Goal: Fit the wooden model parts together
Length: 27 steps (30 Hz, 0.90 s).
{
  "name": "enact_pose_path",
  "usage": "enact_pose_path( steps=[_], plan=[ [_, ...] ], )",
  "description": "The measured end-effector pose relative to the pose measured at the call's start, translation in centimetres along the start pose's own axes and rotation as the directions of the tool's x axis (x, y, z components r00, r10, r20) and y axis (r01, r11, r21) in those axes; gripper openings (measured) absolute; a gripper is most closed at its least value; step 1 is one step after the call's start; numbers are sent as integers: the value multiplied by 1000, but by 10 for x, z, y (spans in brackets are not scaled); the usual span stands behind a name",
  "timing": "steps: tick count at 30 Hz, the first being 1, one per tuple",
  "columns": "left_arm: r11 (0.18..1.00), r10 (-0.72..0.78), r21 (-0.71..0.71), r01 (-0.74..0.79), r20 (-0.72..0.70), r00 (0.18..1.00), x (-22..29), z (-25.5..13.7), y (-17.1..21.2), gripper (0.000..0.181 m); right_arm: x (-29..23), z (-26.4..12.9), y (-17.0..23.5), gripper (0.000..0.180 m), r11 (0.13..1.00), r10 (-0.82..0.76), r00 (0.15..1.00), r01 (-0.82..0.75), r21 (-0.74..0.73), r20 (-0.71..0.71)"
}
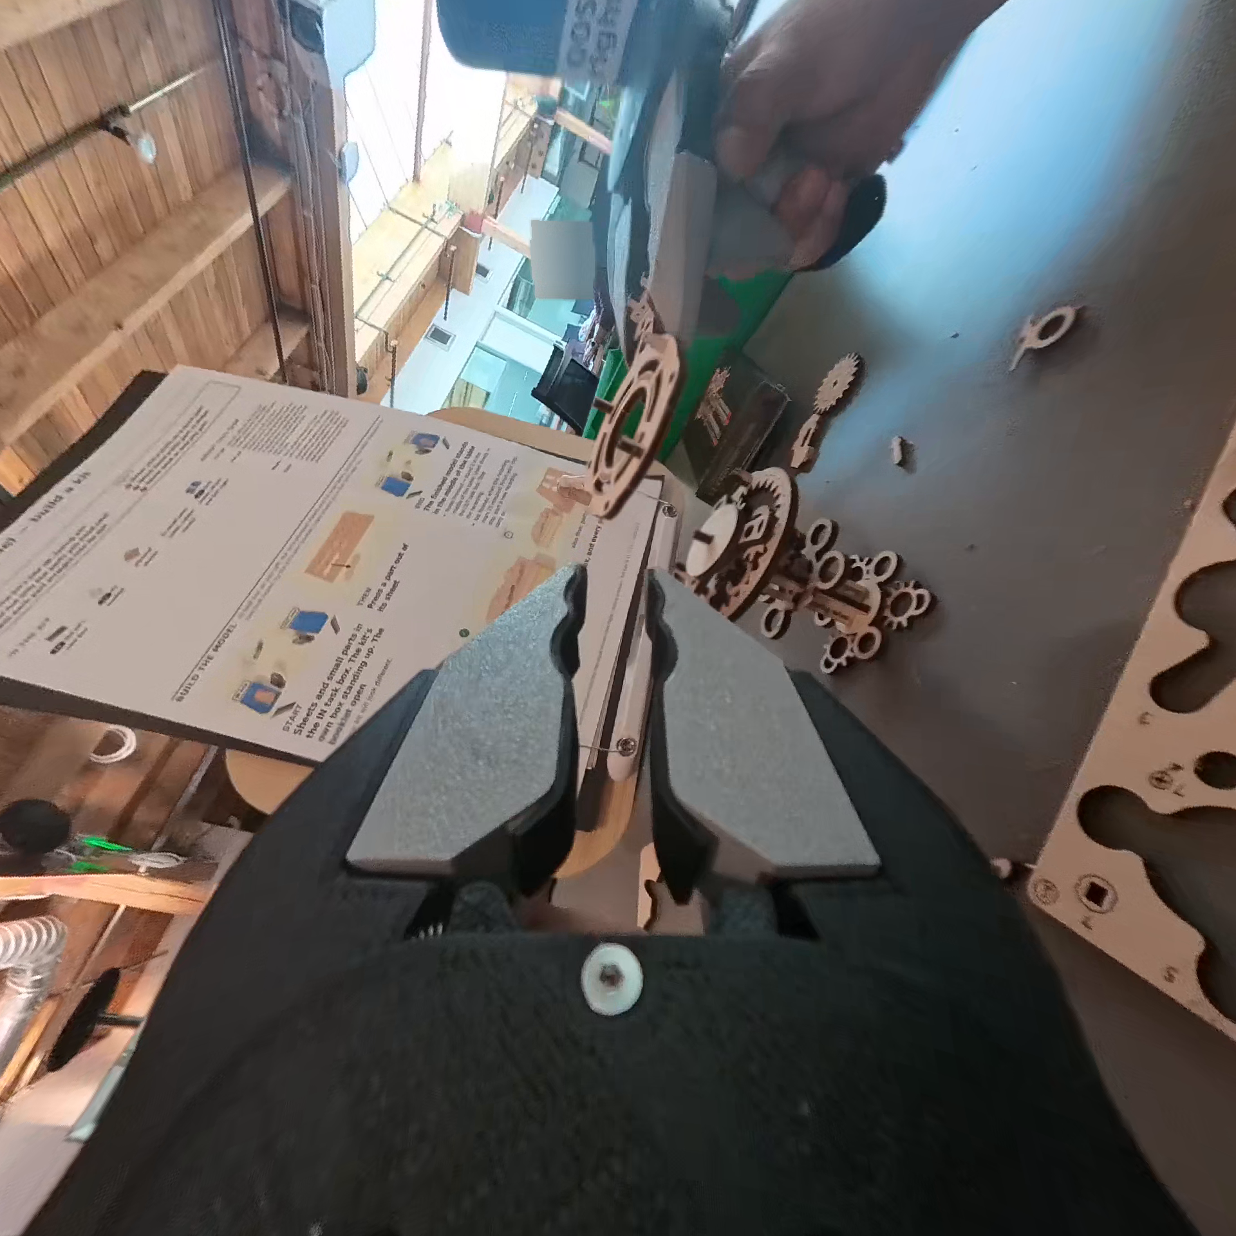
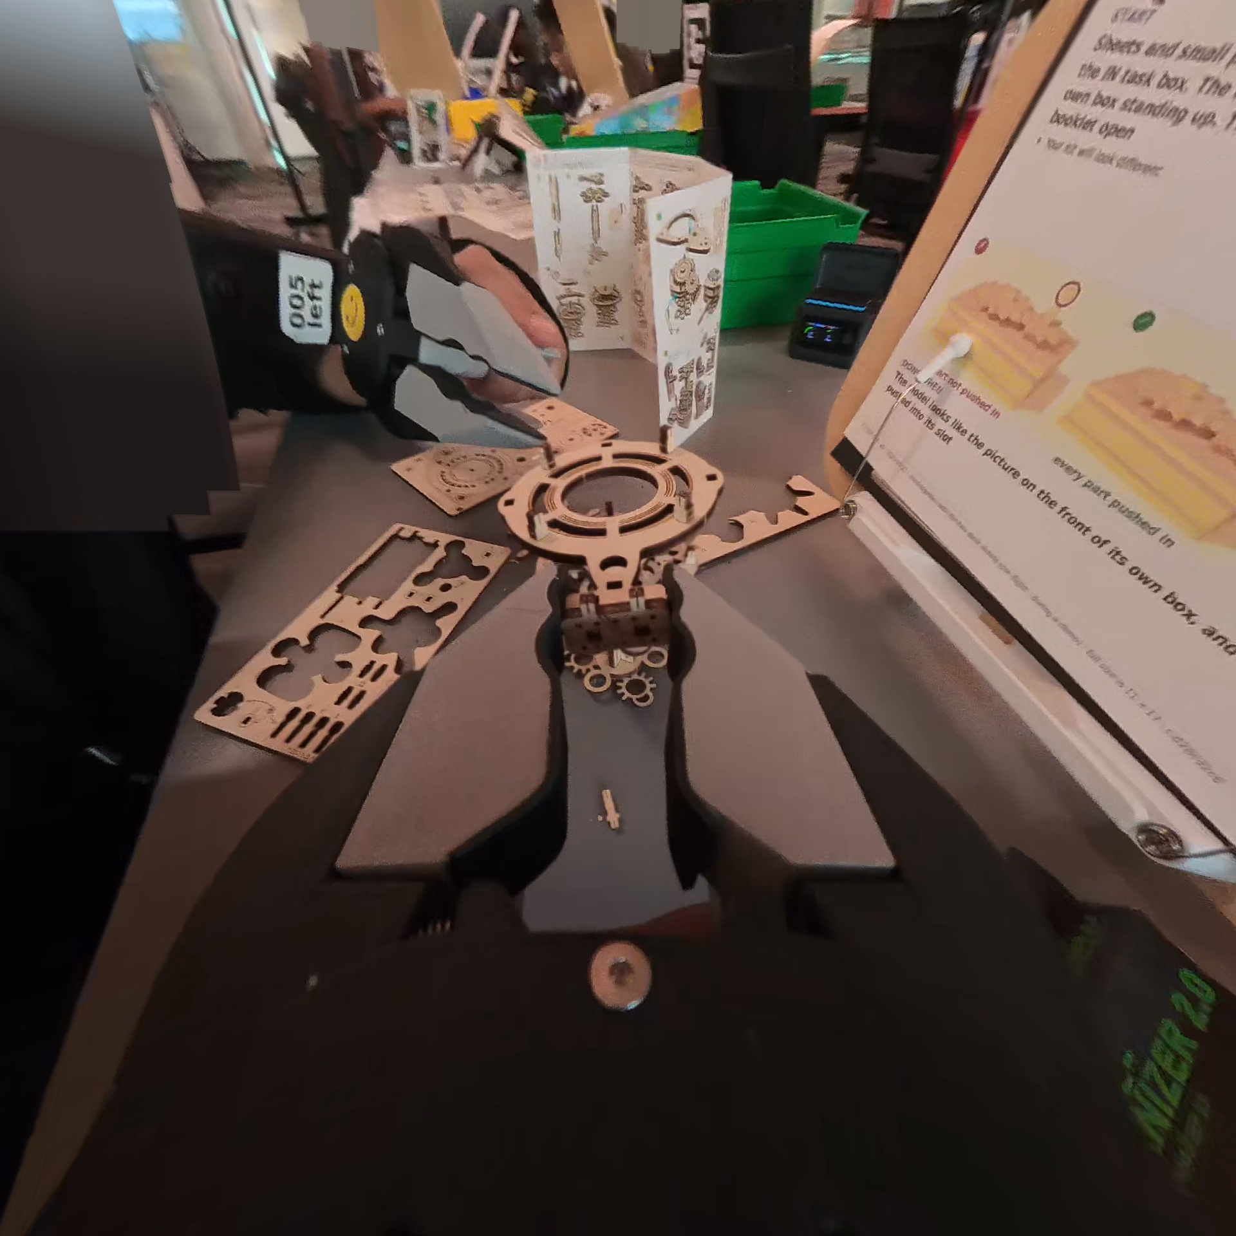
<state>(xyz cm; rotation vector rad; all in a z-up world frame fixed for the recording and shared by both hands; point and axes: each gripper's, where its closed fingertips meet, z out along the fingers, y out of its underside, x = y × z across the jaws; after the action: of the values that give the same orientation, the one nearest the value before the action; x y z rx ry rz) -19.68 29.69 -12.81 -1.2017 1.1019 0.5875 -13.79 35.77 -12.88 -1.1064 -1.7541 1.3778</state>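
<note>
Plywood, laser-cut, everywhere on the grey table [image 2: 769,602]. Your right gripper [image 2: 614,619] pinches the small blocky base of a wooden ring sub-assembly [image 2: 612,498], held in the air, ring flat and facing up in the right wrist view, with short pegs standing from its rim. In the left wrist view that same ring part [image 1: 635,428] hangs above and apart from the gear assembly [image 1: 756,542], which lies on the table with lobed wheels at its far end.

Your left gripper [image 1: 615,608] is slightly spread and holds nothing; seen from the right wrist camera, the left gripper [image 2: 542,408] hovers just beside the ring's rim.

Step in hand, as I judge it: bringing the ring to its mate. Keep the ring level, line its pegs over their slots before pressing, and use the free gripper to steady the gear assembly, not to push on the thin rim. Press straight; a tilted peg could snap.

Spent part sheets [image 2: 348,642] lie left of the ring; a folded instruction booklet [image 2: 629,254] stands behind, and an instruction board [image 2: 1070,374] leans at right.

Hard to make out: which slots the pegs suit, the underside of the ring, and a tiny loose piece [image 2: 610,808] on the table between your right fingers [image 2: 468,749]. The left camera is rolled sideways, so table and background tilt.
</note>
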Motion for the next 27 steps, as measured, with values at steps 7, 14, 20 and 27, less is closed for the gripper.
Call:
enact_pose_path(
  steps=[7,14,20,27],
  plan=[
    [989,-143,-37,141,-51,988,1,5,13,15,11,12,9,24,998,51,995,-49,-26,89],
    [956,-291,-57,286,-95,952,6,9,28,15,5,24,24,24,993,111,983,-106,-44,144],
    [945,-326,-62,321,-116,938,9,10,30,15,4,29,30,24,988,152,973,-147,-44,176],
    [930,-367,-60,363,-136,920,9,10,35,14,2,32,31,24,988,151,971,-147,-37,185]
  ],
)
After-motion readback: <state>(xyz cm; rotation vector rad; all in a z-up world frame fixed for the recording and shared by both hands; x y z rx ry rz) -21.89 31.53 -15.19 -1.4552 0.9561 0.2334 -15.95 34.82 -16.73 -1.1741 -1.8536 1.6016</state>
